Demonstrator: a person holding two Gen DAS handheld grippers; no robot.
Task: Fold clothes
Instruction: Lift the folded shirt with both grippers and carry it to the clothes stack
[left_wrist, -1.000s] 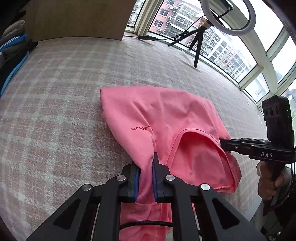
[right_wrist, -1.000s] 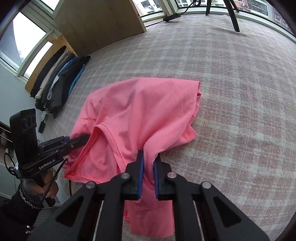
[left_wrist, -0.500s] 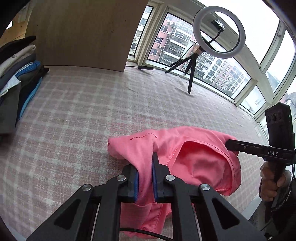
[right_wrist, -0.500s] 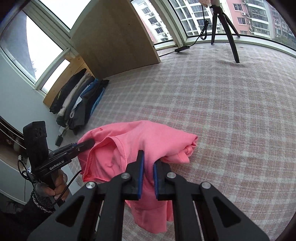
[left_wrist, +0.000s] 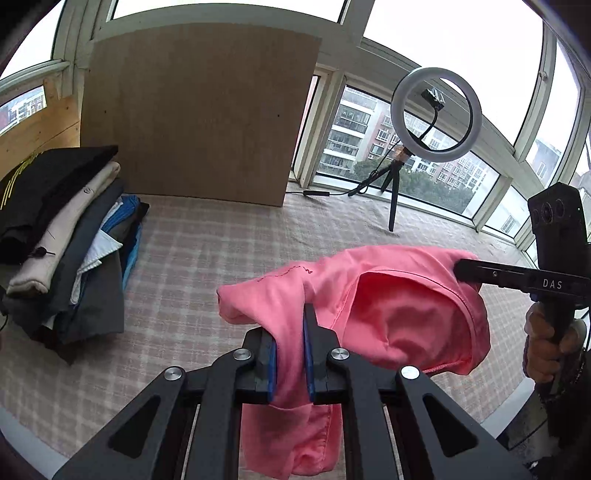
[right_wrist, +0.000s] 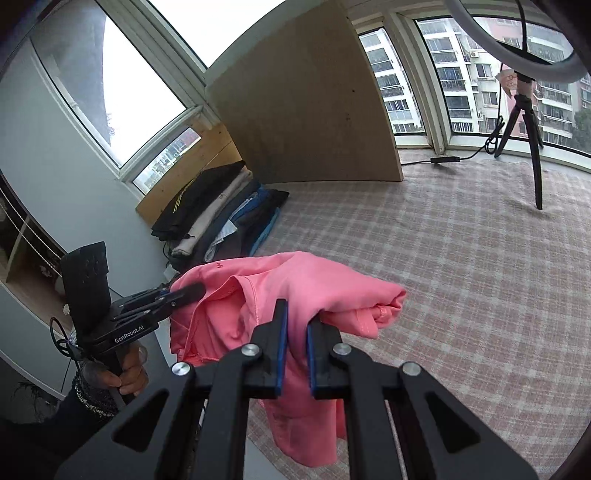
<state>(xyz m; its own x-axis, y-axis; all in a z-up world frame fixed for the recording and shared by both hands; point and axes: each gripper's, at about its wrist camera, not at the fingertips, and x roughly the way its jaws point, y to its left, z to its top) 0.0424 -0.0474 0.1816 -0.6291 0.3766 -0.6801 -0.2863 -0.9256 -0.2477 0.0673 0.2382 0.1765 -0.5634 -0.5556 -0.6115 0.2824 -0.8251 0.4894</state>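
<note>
With my left claw and right claw each clamped on the pink shirt, which hangs bunched above the checked cloth, I should draw them apart evenly to tension the fabric.

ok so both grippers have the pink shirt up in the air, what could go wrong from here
1. The pink shirt hangs bunched between the left gripper and right gripper, each pinching a small wad of fabric; a slip would drop one side.
2. Fabric is doubled over near the right gripper, so laying it down as is would likely trap creases.
3. The stack of folded clothes sits close by on the plaid cover; a wide swing could knock it.
</note>
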